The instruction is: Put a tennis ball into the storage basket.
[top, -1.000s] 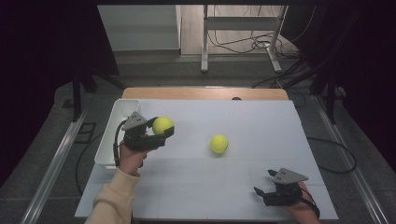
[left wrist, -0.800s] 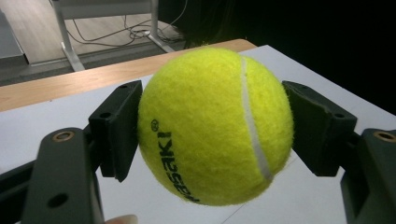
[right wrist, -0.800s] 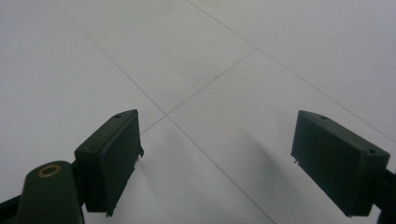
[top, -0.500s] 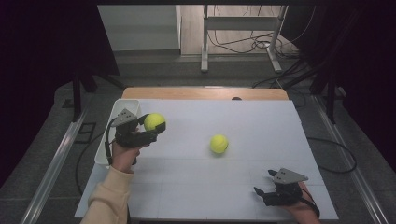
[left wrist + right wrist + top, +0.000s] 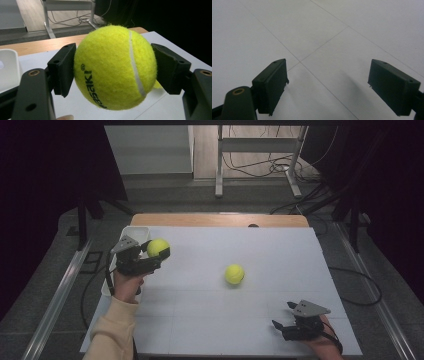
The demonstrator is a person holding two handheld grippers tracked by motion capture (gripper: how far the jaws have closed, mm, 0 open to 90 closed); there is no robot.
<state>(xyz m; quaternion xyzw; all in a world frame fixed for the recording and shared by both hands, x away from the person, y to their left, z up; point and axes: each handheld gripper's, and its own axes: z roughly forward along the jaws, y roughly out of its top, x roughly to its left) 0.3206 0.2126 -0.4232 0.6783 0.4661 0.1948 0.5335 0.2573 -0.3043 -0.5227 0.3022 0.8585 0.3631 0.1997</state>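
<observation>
**Yellow ball clamped at the table's left edge**

Yellow felt tennis ball (image 5: 113, 66) sits pinched between both jaws of the left gripper (image 5: 152, 254), lifted beside the white bin (image 5: 131, 233). A second ball (image 5: 234, 274) lies mid-table. The right gripper (image 5: 328, 85) rests near-right, jaws spread.

second tennis ball (image 5: 234, 274), white bin (image 5: 131, 231), table (image 5: 280, 255)
</observation>
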